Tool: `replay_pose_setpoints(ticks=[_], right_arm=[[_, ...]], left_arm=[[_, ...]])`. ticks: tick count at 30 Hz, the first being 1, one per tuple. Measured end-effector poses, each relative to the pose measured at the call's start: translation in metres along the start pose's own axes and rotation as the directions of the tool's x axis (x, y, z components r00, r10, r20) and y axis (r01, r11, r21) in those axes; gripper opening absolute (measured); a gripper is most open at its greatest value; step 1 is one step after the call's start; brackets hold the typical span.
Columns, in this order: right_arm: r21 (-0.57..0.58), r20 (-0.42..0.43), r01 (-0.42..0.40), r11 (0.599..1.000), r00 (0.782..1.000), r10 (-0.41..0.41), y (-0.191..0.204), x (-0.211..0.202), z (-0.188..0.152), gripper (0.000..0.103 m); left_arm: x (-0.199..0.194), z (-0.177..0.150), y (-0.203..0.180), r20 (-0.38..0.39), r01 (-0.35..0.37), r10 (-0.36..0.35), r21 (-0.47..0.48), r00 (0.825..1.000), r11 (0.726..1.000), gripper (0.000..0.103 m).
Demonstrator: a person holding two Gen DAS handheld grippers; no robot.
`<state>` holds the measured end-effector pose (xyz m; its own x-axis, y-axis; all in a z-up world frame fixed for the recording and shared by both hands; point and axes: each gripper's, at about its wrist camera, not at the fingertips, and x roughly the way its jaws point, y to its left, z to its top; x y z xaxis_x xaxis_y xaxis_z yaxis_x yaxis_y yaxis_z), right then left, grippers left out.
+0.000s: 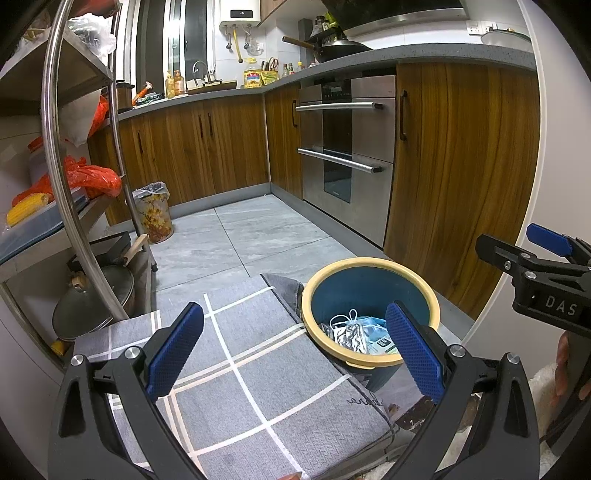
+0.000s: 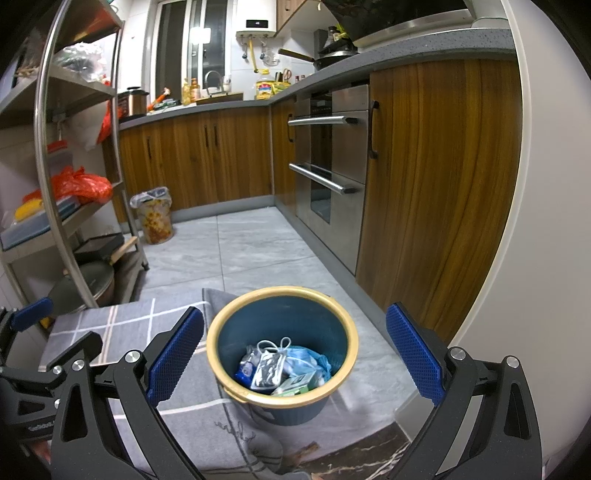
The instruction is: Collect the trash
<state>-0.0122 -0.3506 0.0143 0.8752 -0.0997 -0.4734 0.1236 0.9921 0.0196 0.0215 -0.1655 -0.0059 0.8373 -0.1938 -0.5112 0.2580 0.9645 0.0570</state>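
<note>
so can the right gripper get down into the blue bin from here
Probably yes: the right gripper is open above the blue bin, whose mouth has no lid, and nothing lies between its fingers and the trash.

Checked mat (image 1: 236,369); steel oven (image 1: 343,147); metal rack (image 1: 66,166)

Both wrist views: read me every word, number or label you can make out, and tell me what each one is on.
"DAS" – white letters on the black body of the right tongs, at the left wrist view's right edge.
Script lettering on the grey checked mat: unreadable.
Water heater display on the far wall: digits too small.
Packets in the blue bin: print blurred.
Lettering on the left tongs' body: too blurred.
</note>
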Motion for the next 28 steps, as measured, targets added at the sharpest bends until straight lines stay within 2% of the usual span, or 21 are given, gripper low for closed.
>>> replay_pose_setpoints(ticks=[15, 20, 28], right_arm=[[0.001, 0.001, -0.003, 1.0, 1.0, 0.003, -0.0016, 0.0008, 0.001, 0.098], [-0.001, 0.0, -0.004, 1.0, 1.0, 0.004, -0.0022, 0.0013, 0.0013, 0.098], [0.005, -0.016, 0.003, 1.0, 1.0, -0.003, -0.0033, 0.0034, 0.0006, 0.098]], left_arm=[[0.0016, -0.0002, -0.0013, -0.014, 0.003, -0.003, -0.005, 1.0, 1.0, 0.097], [0.0031, 0.0007, 0.0001, -0.02, 0.03, -0.031, -0.018, 0.999, 0.999, 0.097], [-0.001, 0.0055, 0.0075, -0.027, 0.011, -0.013, -0.06, 1.0, 0.998, 0.097]])
